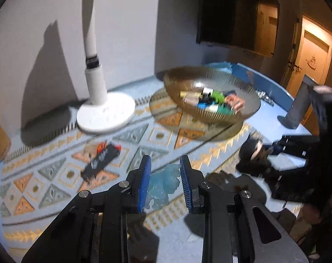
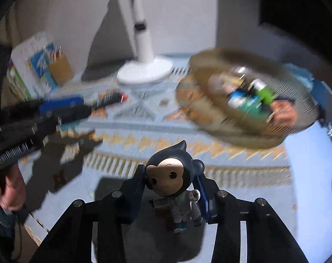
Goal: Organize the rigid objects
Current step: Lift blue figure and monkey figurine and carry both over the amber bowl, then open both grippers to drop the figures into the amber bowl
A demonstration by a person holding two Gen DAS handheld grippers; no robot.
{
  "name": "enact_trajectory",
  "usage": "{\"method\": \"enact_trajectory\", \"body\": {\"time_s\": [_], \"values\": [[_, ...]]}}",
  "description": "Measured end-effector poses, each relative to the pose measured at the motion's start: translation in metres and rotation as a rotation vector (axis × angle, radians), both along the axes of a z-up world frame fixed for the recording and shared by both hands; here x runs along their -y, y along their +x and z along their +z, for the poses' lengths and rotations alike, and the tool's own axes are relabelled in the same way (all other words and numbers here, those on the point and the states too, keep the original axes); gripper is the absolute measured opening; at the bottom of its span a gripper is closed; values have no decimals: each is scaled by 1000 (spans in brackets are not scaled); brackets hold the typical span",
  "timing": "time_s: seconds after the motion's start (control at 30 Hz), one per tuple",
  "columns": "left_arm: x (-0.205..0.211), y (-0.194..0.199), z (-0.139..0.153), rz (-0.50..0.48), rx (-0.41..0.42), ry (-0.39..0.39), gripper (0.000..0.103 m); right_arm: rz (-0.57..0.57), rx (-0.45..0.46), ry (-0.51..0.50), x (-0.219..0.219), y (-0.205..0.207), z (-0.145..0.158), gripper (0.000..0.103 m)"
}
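My left gripper point(image 1: 166, 160) is shut on a translucent pale-blue toy animal point(image 1: 163, 186), pinched between the blue pads above the patterned mat point(image 1: 56, 175). My right gripper point(image 2: 170, 173) is shut on a big-headed doll point(image 2: 166, 182) with dark blue hair, gripping it by the sides of its head. That doll point(image 1: 250, 150) also shows, blurred, at the right of the left wrist view. A gold wire bowl point(image 1: 176, 76) holding several small colourful items sits behind on the mat; its wall point(image 2: 297, 103) is at the upper right for the right wrist. A black bar with red ends point(image 1: 102, 160) lies on the mat.
A white lamp base point(image 1: 106, 114) stands at the back by the wall, left of the bowl. A brown pencil cup point(image 2: 60, 68) and booklets are at the far left. A grey stand point(image 1: 297, 107) rises at the table's right edge. A person's hand point(image 2: 8, 192) holds the left tool.
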State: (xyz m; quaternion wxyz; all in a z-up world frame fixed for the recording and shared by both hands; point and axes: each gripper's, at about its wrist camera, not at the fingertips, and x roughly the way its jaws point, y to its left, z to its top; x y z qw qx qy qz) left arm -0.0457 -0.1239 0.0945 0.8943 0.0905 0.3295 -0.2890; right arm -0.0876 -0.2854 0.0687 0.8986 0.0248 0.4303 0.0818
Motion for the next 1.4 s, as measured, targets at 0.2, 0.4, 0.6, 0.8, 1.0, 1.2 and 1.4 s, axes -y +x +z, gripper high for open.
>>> {"method": "enact_trajectory", "body": {"time_s": [0.2,0.4,0.6,0.8,1.0,1.2,1.4], "values": [[40,26,49,-48,49,-61,24,-125,112,-30,54,19,57,42],[110,98,81,-103,-24,-159,24,-299,168,121,141,70,97,42],[171,160,34,-85,-155,-134,24,-399,83,130,181,126,72,42],[201,199,-17,-50,-286,-120,24,-377,-72,179,207,176,18,42],[214,201,-23,-67,-292,-123,25,-353,-119,154,207,197,-3,42],[201,189,-5,-43,-256,-136,66,-359,-92,116,204,183,17,49],[163,159,30,-42,-200,-180,66,-337,-14,156,189,146,55,55]]}}
